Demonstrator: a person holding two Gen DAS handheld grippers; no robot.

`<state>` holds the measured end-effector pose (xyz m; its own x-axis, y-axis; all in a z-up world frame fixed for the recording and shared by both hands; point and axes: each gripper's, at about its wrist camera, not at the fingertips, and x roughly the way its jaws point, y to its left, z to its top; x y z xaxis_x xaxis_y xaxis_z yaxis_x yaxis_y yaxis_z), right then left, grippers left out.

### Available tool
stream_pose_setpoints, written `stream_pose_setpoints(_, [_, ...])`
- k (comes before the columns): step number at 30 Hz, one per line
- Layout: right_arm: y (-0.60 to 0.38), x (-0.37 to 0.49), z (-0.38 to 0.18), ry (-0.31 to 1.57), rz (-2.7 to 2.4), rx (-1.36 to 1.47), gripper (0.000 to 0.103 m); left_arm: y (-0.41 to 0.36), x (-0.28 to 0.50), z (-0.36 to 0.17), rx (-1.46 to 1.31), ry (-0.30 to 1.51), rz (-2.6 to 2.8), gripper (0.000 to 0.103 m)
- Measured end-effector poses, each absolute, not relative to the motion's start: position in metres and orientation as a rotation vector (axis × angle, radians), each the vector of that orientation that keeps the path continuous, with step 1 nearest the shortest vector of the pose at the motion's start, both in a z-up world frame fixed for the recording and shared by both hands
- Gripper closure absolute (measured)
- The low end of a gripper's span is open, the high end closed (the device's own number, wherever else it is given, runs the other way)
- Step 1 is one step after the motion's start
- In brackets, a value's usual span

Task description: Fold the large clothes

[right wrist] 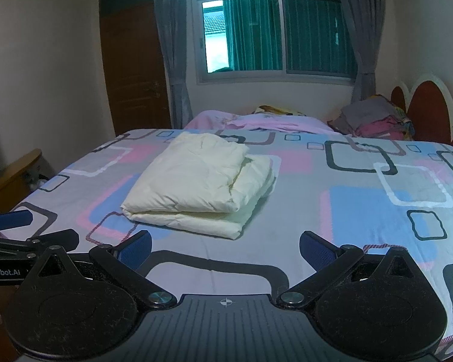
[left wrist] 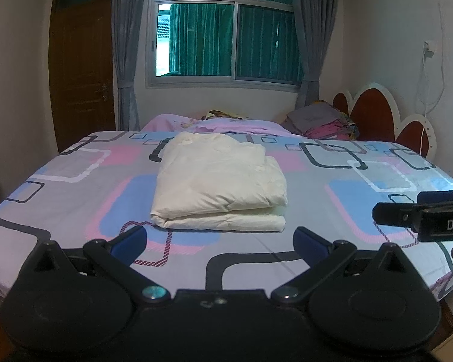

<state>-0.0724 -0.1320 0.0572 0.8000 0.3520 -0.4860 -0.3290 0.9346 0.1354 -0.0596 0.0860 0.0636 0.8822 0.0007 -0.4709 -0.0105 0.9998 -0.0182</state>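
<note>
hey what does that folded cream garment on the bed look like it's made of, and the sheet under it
Folded cream garment: looks like a thin, smooth woven shell with light padding, judging by its fine crinkles and puffy layers; possibly nylon or polyester. Bed sheet: matte printed cloth, likely cotton or a blend, lying flat with soft creases.

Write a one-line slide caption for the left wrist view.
Open left gripper hovers before a folded cream padded garment on the geometric-patterned bedsheet.

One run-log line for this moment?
cream garment: folded, on bed | left claw: open, empty | right claw: open, empty
</note>
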Motion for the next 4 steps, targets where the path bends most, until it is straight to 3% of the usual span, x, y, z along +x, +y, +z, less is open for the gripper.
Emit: stream_pose_setpoints(4, [-0.1321, -0.0722, 0.0577, 0.527, 0.368, 0.041, 0.000, 0.0885, -0.0597, 0.0647, -0.023, 0.484, 0.020, 0.000])
